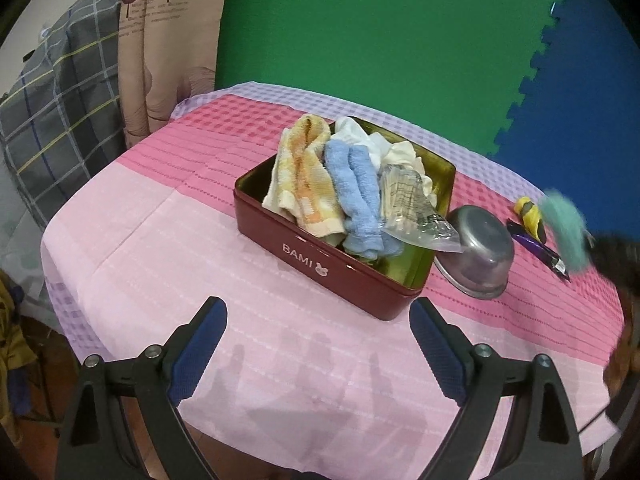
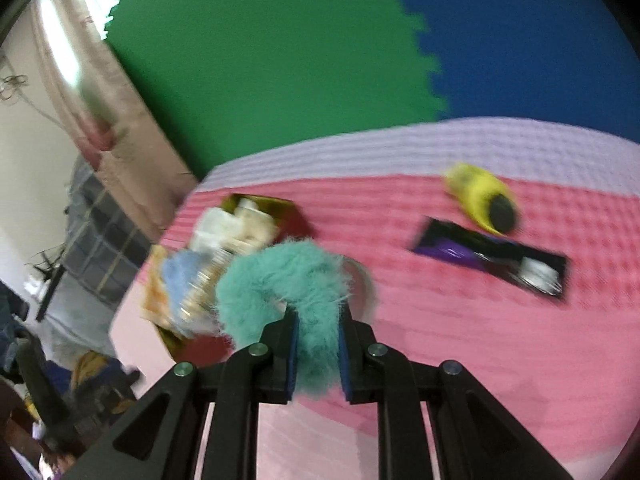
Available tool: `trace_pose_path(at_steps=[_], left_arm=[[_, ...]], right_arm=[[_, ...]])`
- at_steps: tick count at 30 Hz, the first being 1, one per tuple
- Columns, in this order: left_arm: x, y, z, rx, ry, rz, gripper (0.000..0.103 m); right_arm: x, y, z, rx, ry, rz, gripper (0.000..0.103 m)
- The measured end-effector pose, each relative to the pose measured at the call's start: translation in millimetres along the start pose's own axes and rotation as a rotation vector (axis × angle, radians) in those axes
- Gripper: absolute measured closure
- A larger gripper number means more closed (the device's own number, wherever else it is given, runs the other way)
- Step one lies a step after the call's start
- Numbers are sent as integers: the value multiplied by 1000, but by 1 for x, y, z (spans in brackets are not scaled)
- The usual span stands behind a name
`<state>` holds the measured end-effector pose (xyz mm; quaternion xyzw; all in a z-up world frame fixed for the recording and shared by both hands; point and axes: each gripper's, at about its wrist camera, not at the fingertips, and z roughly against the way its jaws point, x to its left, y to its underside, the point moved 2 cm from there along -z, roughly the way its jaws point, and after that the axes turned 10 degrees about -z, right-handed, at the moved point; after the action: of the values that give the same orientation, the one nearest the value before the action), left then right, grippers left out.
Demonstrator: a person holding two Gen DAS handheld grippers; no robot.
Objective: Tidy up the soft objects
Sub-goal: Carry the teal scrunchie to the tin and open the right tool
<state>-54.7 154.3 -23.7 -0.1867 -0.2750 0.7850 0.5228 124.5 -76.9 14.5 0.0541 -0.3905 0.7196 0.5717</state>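
A dark red tin box (image 1: 320, 264) marked BAMI stands on the pink tablecloth. It holds an orange-and-white towel (image 1: 300, 176), a blue towel (image 1: 356, 192), white cloths (image 1: 372, 140) and a crumpled clear plastic bag (image 1: 416, 208). My left gripper (image 1: 318, 316) is open and empty, just in front of the box. My right gripper (image 2: 318, 320) is shut on a teal furry ring (image 2: 288, 284), held in the air to the right of the box (image 2: 276, 212). The ring shows blurred in the left wrist view (image 1: 564, 232).
An overturned metal bowl (image 1: 476, 252) lies against the box's right side. A yellow-and-black object (image 2: 484, 196) and a black-and-purple packet (image 2: 488, 256) lie on the cloth at the right. Green and blue foam mats stand behind the table; a curtain hangs at the left.
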Motion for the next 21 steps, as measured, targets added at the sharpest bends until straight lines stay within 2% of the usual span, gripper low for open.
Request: trace_pose_path(at_steps=[4,8,17,21], left_arm=[[-1,-1,0,-1,1,-12,13],[-1,-2,-3,13,6,-18,13],[0,-3,-11,47,38,-9,13],[-2,-3,-14,61,49,-14,13]], right_arm=[[40,-23,-40,34,-49,36,87],[67,-42,-86,79,-58,42,87],[73,-56,-169,143,11,24,87],[77,-48,-192,161,85,103,87]])
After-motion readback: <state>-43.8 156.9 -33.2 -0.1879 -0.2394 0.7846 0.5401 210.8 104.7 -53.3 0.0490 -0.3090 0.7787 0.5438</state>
